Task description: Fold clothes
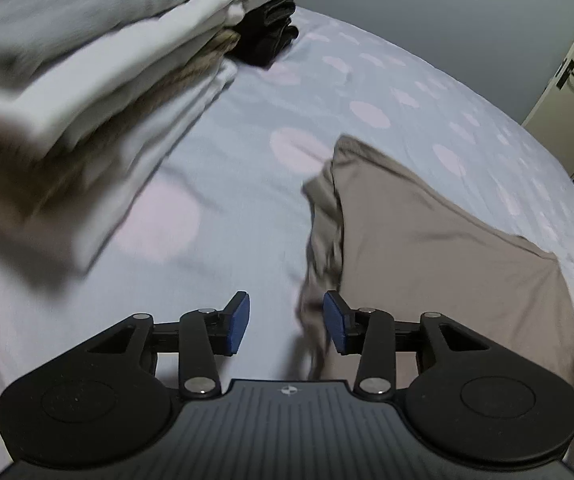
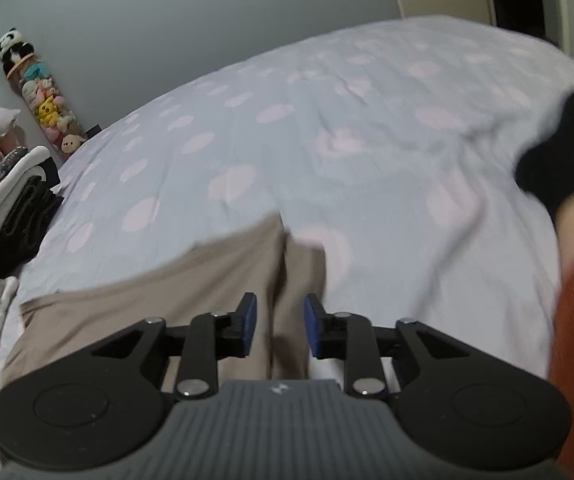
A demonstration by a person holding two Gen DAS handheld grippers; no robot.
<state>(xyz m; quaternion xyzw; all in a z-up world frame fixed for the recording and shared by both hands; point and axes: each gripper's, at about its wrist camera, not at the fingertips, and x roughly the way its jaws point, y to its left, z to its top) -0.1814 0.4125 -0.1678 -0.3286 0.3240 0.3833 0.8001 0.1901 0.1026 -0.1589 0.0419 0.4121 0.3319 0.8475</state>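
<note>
On the bed's spotted sheet [image 1: 255, 184], taupe garment [image 1: 427, 232] lying flat, bunched edge between left gripper [image 1: 286, 322] fingers, spread open, right gripper [image 2: 279, 326] fingers parted astride a fold, bare sheet beyond, folded stack [image 1: 99, 68] along the left edge

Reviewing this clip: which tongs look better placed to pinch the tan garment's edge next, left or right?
Probably right. The right tongs are open with a fold of the tan garment between the pads. The left tongs are open too, mostly over bare bedsheet.
</note>
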